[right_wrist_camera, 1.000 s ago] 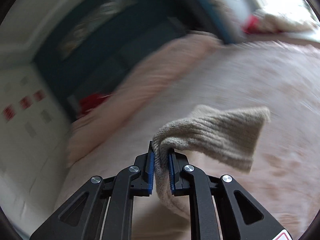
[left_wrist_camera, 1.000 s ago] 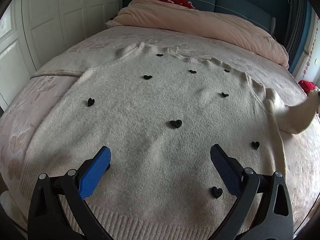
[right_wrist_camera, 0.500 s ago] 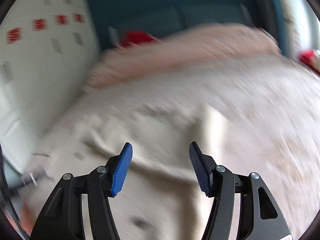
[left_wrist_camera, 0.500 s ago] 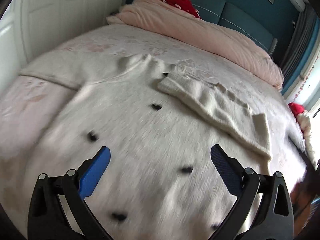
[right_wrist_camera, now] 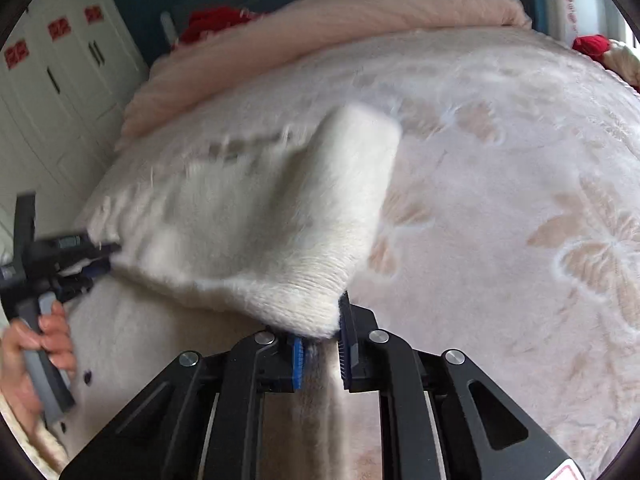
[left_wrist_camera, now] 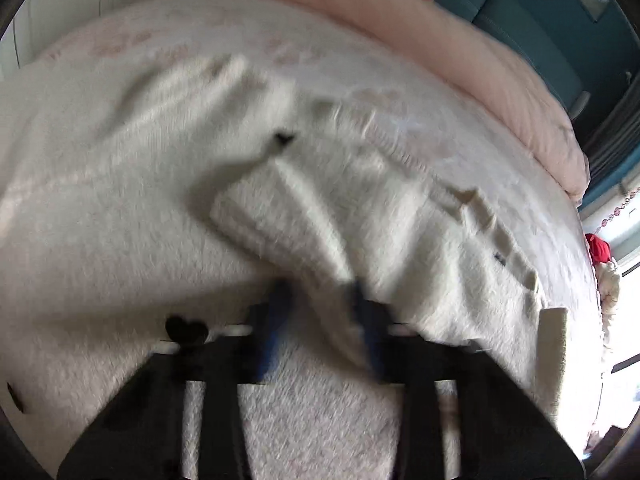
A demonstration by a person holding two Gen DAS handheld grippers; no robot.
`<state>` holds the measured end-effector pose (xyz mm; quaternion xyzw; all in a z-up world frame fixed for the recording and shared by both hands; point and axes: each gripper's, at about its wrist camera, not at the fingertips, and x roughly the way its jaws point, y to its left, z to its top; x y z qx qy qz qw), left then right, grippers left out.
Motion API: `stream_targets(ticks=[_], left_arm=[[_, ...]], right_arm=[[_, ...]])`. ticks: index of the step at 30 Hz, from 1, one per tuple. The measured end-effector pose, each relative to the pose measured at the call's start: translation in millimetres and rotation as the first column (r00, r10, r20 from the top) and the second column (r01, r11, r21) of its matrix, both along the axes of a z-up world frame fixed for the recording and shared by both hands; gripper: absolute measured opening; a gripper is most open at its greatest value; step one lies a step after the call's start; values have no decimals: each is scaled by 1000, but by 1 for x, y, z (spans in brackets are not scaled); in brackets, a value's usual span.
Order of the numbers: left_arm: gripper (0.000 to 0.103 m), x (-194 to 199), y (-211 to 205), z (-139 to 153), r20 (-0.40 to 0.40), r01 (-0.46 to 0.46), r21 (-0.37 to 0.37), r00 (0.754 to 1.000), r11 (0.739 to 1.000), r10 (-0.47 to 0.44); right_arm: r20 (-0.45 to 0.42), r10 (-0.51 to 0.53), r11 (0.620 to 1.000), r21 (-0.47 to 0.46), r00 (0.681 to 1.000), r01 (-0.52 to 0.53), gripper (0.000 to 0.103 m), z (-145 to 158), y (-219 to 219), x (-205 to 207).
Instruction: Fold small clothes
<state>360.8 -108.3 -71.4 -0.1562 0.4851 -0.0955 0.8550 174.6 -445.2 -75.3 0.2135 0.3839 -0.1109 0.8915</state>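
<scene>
While both tongs close, a cream sweater (right_wrist_camera: 248, 216) lies across the bed (right_wrist_camera: 520, 168).
Left tongs (left_wrist_camera: 320, 320) and right tongs (right_wrist_camera: 322, 344) each pinch its fabric.

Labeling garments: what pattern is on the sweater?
Cream knit sweater with small black hearts; clearest in the left wrist view.

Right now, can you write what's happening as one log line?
step: folding sweater on bed | left hand-held gripper: closing on sweater fabric | right hand-held gripper: closing on sweater edge
</scene>
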Motion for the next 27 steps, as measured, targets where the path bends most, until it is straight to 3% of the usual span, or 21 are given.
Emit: stream_targets(ticks=[1, 3, 5, 7, 11, 15, 18, 22, 24, 27], left_arm=[[13, -3, 0, 6, 24, 21, -40, 1000, 999, -20], [13, -7, -5, 9, 41, 41, -42, 998, 998, -39], [13, -6, -16, -3, 16, 71, 2, 997, 997, -71], [15, -10, -18, -11, 30, 67, 21, 997, 998, -68], [24, -30, 2, 9, 34, 96, -15, 995, 995, -96], [47, -78, 58, 34, 65, 110, 29, 992, 993, -112], [60, -128, 117, 43, 56, 73, 67, 996, 995, -76], [69, -191, 200, 41, 33, -51, 140, 998, 989, 46], [76, -213, 231, 37, 3, -113, 115, 994, 987, 114], [77, -232, 262, 22, -83, -189, 20, 978, 982, 190]], right_arm=[[33, -20, 1000, -24, 999, 21, 11, 10, -6, -7], [58, -53, 998, -32, 997, 55, 11, 16, -19, -17], [-7, -63, 997, -55, 998, 63, 11, -1, -25, -13], [-109, -34, 999, -1, 993, 34, 12, -32, -28, -5], [-33, -28, 999, 42, 999, 30, 27, 5, -21, -33], [-60, 10, 998, 57, 998, -7, 50, 23, 10, -94], [-116, 41, 990, 142, 992, -24, 51, 15, 38, -148], [-182, 86, 977, 210, 980, -47, 53, 3, 89, -217], [-165, 106, 972, 223, 981, -68, 56, 5, 109, -234], [-154, 133, 964, 248, 979, -92, 57, 3, 131, -239]])
